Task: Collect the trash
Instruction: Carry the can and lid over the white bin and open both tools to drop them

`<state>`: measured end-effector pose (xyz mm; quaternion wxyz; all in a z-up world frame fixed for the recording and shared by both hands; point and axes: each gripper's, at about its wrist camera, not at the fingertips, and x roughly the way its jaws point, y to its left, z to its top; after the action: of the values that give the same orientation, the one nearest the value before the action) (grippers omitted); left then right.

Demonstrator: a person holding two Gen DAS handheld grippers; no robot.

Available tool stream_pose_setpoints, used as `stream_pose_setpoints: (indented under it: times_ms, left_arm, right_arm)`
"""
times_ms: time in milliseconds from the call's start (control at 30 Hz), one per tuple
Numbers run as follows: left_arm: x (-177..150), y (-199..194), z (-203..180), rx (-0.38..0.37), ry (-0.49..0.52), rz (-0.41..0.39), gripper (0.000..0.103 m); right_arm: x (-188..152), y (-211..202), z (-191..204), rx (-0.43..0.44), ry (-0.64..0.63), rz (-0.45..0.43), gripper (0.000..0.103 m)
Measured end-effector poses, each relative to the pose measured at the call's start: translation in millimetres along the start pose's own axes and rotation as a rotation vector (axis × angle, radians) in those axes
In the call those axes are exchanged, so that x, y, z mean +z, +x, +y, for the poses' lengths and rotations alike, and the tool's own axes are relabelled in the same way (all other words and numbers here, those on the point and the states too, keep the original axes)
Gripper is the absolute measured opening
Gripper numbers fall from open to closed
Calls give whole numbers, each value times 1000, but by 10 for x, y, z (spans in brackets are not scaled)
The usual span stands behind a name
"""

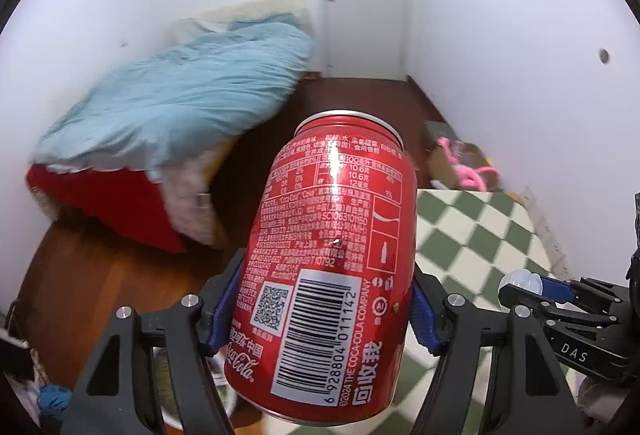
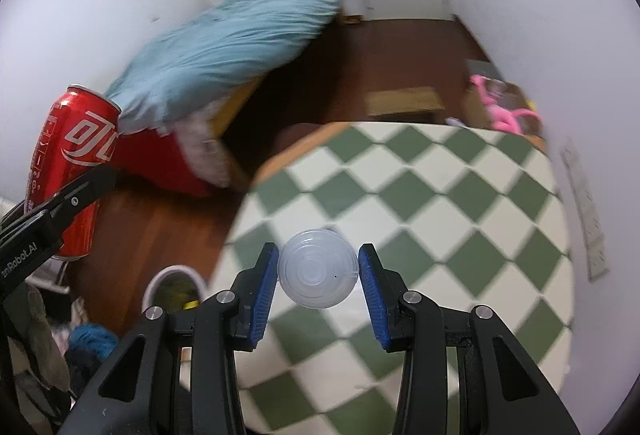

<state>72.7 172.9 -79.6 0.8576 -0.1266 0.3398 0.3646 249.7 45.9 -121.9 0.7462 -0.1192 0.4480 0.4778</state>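
A red Coca-Cola can fills the middle of the left wrist view, tilted a little, with my left gripper shut on its lower half between the blue pads. The right wrist view shows the same can at the far left, held up above the floor. My right gripper is shut on a small round clear plastic cup, held over the chequered table. That cup also shows at the right edge of the left wrist view.
A table with a green-and-white chequered cloth lies under the right gripper. A white-rimmed bin stands on the brown wooden floor beside it. Beyond are a bed with a blue duvet and a cardboard box holding pink things by the wall.
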Motion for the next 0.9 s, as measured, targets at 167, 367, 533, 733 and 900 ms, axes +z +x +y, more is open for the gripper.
stream_pose_setpoints:
  times_ms: [167, 367, 533, 733, 900]
  left_arm:
    - [-278, -167, 867, 127, -68, 14, 68]
    - [-866, 55, 1900, 283, -161, 143, 68]
    - [-1415, 535, 2494, 364, -210, 302, 68]
    - [-1970, 1282, 2919, 443, -198, 482, 68]
    - [-2326, 1732, 3095, 463, -193, 594, 68]
  right_arm:
    - [-89, 188, 870, 90, -104, 32, 43]
    - [-346, 861, 1909, 164, -213, 147, 43]
    - [-653, 1677, 2593, 164, -307, 285, 43]
    - [-1011, 2653, 3161, 96, -430, 431, 43]
    - [-1265, 3290, 3353, 17, -505, 517, 43]
